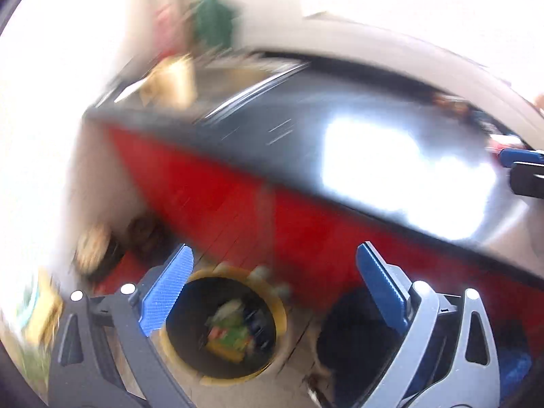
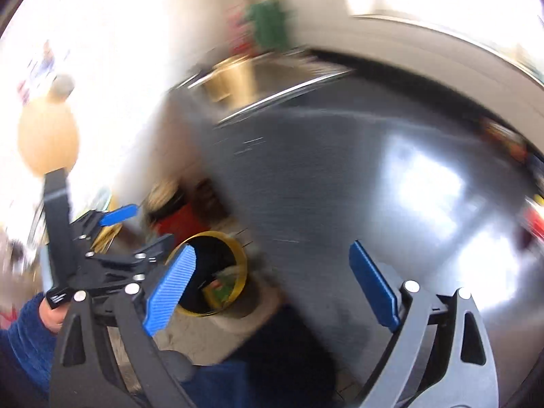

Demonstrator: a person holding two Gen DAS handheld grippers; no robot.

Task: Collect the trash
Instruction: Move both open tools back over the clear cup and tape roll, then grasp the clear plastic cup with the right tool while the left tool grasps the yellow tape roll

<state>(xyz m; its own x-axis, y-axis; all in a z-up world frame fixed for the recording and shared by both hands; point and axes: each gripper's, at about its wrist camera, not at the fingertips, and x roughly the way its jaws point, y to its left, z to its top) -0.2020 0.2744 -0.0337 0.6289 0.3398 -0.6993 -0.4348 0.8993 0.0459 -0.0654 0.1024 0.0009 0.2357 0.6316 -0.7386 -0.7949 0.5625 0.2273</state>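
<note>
Both views are motion-blurred. A yellow-rimmed trash bin (image 1: 224, 326) with a black liner stands on the floor and holds green and red wrappers (image 1: 231, 333). My left gripper (image 1: 272, 292) is open and empty, above the bin. The bin also shows in the right wrist view (image 2: 217, 272), below the counter's edge. My right gripper (image 2: 272, 289) is open and empty, over the edge of the shiny dark countertop (image 2: 340, 187). The left gripper (image 2: 112, 238) shows at the left of the right wrist view. Small blurred items (image 2: 506, 139) lie at the counter's far right.
The dark countertop (image 1: 391, 156) has a red cabinet front (image 1: 244, 210) below it. A metal sink (image 2: 272, 74) sits at the counter's far end, with a green object (image 2: 268, 23) behind it. Shoes (image 1: 102, 251) lie on the floor left of the bin.
</note>
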